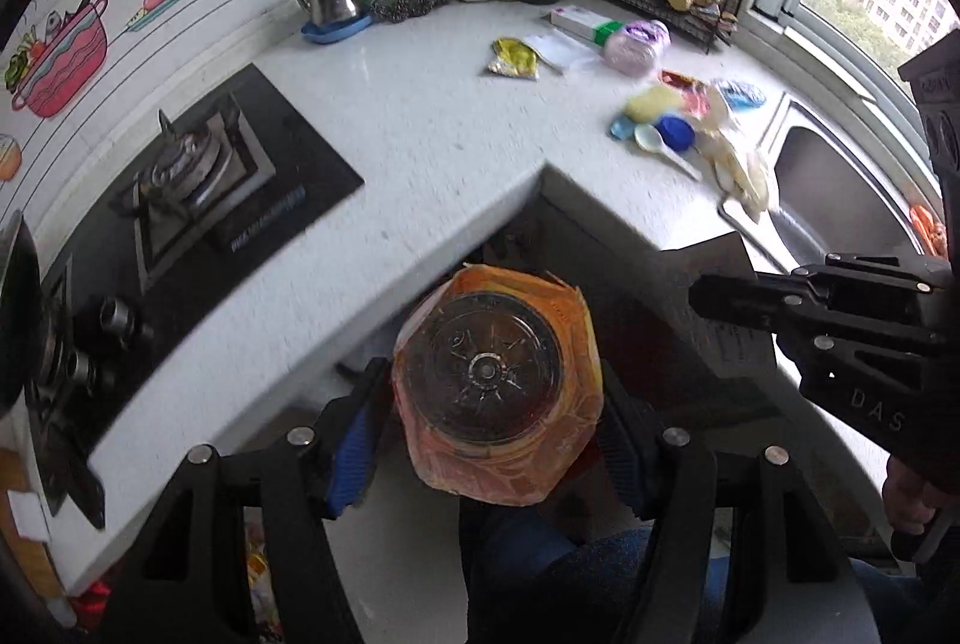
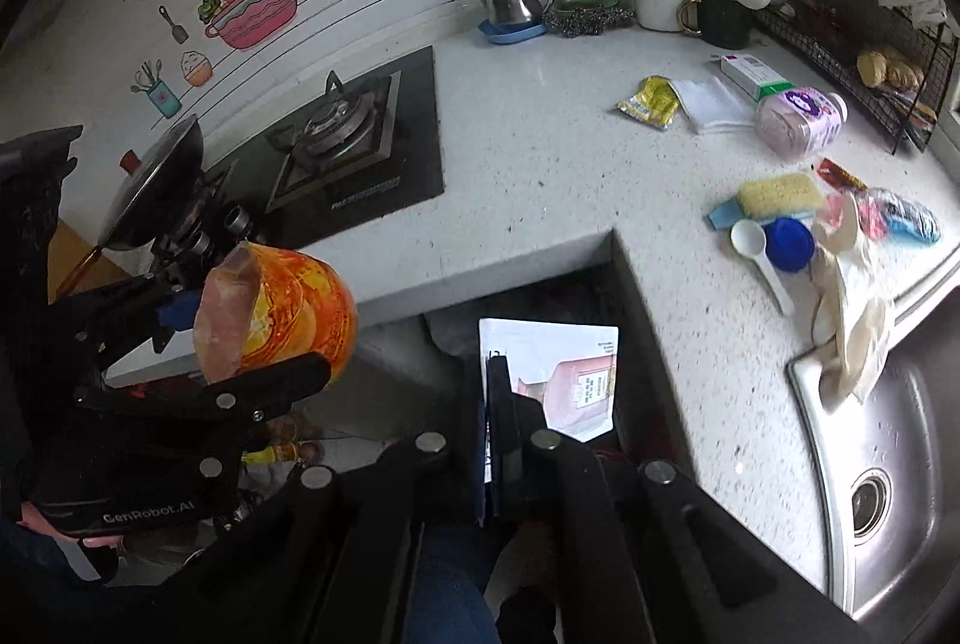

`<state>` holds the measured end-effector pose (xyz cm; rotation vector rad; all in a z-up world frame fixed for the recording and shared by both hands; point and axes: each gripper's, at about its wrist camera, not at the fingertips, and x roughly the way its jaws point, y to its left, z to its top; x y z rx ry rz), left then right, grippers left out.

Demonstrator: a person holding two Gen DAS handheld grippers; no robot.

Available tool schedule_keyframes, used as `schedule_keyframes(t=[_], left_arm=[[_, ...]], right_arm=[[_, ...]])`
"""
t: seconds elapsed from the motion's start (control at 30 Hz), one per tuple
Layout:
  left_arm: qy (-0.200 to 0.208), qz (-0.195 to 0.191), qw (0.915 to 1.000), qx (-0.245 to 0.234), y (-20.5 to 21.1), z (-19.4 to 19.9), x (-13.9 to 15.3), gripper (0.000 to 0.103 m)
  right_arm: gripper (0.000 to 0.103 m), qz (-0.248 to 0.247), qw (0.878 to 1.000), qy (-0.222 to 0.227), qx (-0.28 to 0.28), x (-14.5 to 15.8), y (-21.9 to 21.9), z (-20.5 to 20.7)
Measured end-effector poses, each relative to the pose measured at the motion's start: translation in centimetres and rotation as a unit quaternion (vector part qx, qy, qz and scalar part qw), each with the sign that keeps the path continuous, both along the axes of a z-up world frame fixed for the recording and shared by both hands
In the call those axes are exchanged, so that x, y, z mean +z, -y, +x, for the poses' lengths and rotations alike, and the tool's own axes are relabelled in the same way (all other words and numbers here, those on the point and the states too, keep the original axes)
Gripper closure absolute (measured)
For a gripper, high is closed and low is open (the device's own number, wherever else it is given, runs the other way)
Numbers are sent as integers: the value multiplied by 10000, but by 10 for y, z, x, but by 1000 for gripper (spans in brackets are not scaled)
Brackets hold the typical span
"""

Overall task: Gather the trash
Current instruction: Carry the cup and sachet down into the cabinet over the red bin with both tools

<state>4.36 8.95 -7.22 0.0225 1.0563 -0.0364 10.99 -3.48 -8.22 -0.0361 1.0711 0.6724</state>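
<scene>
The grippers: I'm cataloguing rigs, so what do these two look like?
Both are black plastic linkage frames with silver round pivot pins. The left gripper has ribbed blue pads and "GenRobot.AI" printed on its body. The right gripper shows "DAS" lettering. No cables are visible.

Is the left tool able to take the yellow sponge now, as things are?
Probably not. The left tool already grips an orange bottle and is off the counter's edge. The sponge lies uncovered on the counter near the sink; the bottle must be dropped first.
</scene>
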Motion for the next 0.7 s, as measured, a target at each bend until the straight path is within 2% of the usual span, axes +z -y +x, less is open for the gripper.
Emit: schedule_keyframes(t=[0.17, 0.4, 0.53, 0.7], left_arm=[[-235, -69, 9997, -72, 13, -27, -18, 40], [-705, -74, 9972, -254, 22, -30, -63, 40], [-1073, -167, 9936, -326, 24, -24, -110, 40], [-1488, -167, 9881, -349, 28, -15, -182, 40]], right_arm=[[102, 73, 9993, -324, -191, -19, 14, -27], [102, -55, 9950, -734, -680, -53, 21, -44], [102, -162, 9902, -1050, -911, -86, 20, -47], [102, -473, 9842, -1346, -1046, -145, 11, -44]])
